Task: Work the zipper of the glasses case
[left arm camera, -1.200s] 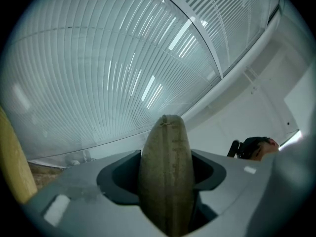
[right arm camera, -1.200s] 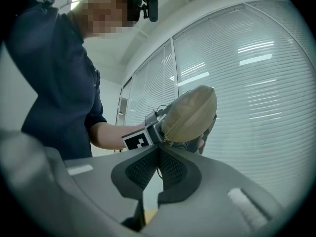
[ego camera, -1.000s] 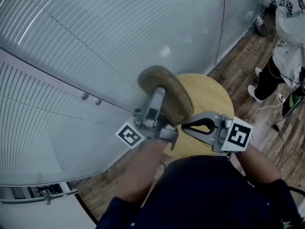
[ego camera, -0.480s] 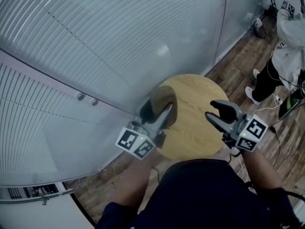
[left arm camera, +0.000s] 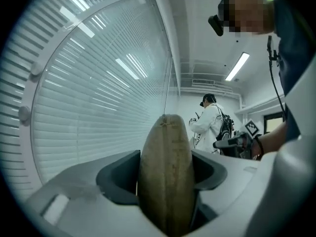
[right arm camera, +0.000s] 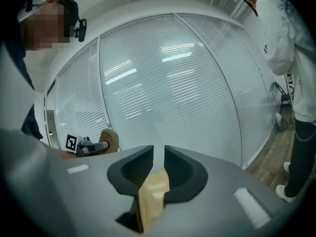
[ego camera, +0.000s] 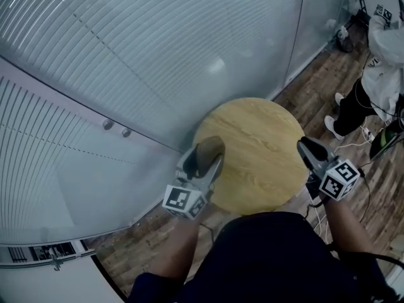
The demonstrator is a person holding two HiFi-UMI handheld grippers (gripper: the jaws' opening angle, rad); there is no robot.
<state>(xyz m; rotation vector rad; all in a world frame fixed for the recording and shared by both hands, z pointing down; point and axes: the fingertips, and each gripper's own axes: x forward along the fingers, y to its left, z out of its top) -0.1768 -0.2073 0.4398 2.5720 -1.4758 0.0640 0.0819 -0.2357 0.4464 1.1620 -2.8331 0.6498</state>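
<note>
The tan oval glasses case (ego camera: 206,150) hangs over the left edge of the round wooden table (ego camera: 259,144). My left gripper (ego camera: 213,163) is shut on it. In the left gripper view the case (left arm camera: 166,177) stands edge-on, with a jaw pressing on each side. My right gripper (ego camera: 311,151) is over the table's right edge, well clear of the case. Its jaws have just been closing and leave a narrow slit (right arm camera: 158,154) with nothing between them; only the table top shows under them. From there the case (right arm camera: 109,139) is small at the far left.
A curved glass wall with blinds (ego camera: 158,55) runs close behind the table. A person in white (ego camera: 386,62) stands at the far right on the wood floor (ego camera: 315,87), with cables near their feet.
Both grippers have come down and moved apart. The case, held high and broadside before, is now lower and turned. The right gripper has left the case and gone right.
</note>
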